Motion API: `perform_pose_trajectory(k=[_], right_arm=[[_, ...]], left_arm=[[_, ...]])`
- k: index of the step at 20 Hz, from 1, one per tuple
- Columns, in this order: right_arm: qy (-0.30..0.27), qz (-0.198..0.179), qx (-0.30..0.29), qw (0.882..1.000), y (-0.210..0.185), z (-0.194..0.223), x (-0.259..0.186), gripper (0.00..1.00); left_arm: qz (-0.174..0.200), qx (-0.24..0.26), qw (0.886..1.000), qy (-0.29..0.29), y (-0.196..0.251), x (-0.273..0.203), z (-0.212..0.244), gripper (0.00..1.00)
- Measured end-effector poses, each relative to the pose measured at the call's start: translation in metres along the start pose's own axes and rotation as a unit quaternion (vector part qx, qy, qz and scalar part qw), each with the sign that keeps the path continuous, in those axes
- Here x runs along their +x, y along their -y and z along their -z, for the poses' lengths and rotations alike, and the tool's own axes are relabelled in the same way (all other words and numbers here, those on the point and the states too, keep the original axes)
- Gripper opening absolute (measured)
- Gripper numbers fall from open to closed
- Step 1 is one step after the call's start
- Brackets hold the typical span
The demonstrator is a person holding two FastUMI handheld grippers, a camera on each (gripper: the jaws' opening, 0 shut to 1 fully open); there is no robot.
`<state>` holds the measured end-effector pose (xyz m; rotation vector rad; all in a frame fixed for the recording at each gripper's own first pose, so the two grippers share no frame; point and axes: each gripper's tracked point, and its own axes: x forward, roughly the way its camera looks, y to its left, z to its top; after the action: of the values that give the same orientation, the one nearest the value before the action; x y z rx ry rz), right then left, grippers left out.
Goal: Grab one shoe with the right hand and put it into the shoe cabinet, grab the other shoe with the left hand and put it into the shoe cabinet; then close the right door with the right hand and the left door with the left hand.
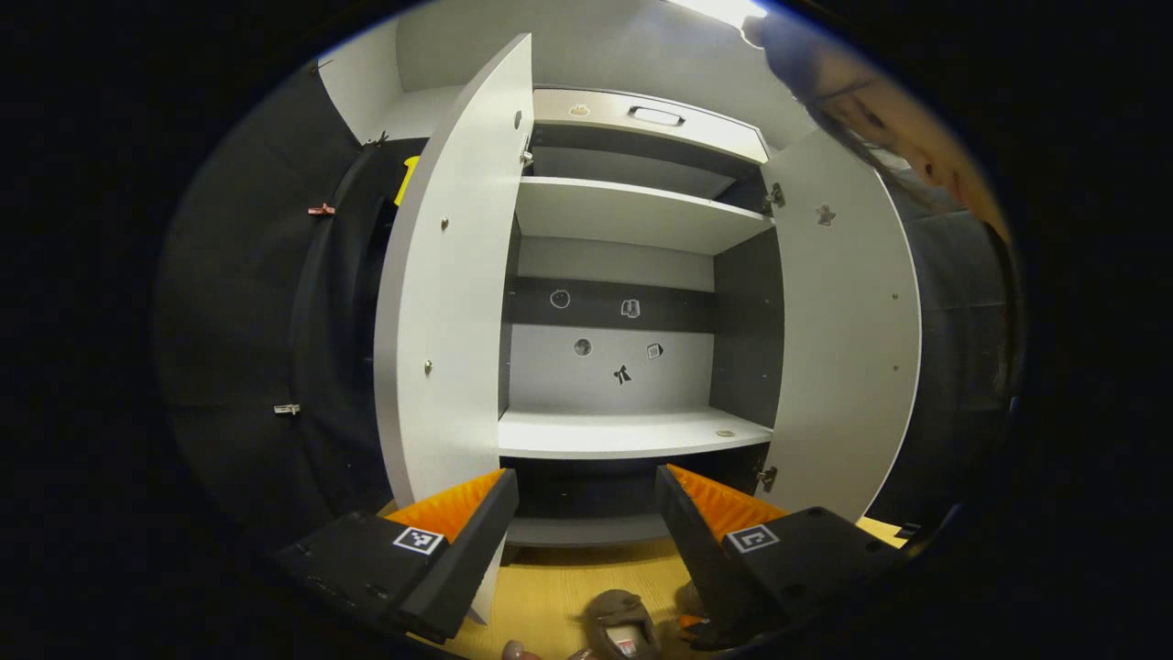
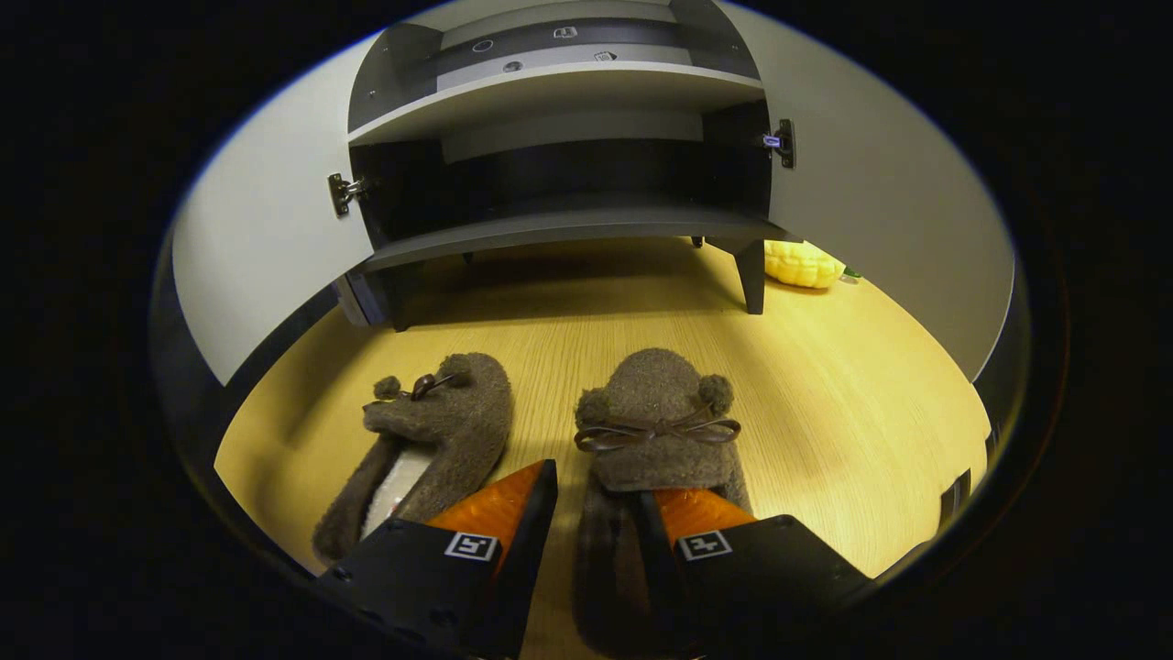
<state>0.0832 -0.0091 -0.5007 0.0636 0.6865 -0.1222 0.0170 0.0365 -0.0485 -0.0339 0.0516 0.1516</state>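
Two brown fuzzy slippers with bows lie side by side on the wooden floor: the left slipper (image 2: 440, 422) and the right slipper (image 2: 655, 412). My right gripper (image 2: 597, 500) is low over the right slipper's heel end, jaws partly open. Its right finger (image 2: 683, 513) is over the slipper's opening and its left finger (image 2: 513, 504) is outside, with a strip of floor showing beside it. My left gripper (image 1: 586, 490) hangs open and empty in front of the shoe cabinet (image 1: 632, 431). Both the left door (image 1: 449, 302) and the right door (image 1: 843, 348) stand open. One slipper (image 1: 623, 623) shows below.
The cabinet has bare white shelves and a low dark bottom shelf (image 2: 559, 225) on short legs. A yellow object (image 2: 802, 263) lies on the floor behind the cabinet's right leg. A person's head (image 1: 880, 110) leans in at the upper right.
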Motion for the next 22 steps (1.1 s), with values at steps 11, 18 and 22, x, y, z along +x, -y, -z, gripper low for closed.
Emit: perform_pose_trajectory(k=[11, 18, 22], right_arm=[[-0.018, 0.007, -0.028, 0.999, -0.002, 0.000, 0.020, 0.54], [-0.016, 0.009, -0.029, 0.999, -0.001, 0.000, 0.023, 0.54], [-0.017, 0.009, -0.028, 0.999, -0.001, 0.000, 0.022, 0.54]], left_arm=[[-0.005, -0.010, 1.000, -0.008, -0.010, 0.013, 0.009, 0.96], [-0.008, -0.010, 1.000, -0.012, -0.014, 0.012, 0.013, 0.96], [-0.007, -0.009, 1.000, -0.012, -0.014, 0.013, 0.013, 0.96]])
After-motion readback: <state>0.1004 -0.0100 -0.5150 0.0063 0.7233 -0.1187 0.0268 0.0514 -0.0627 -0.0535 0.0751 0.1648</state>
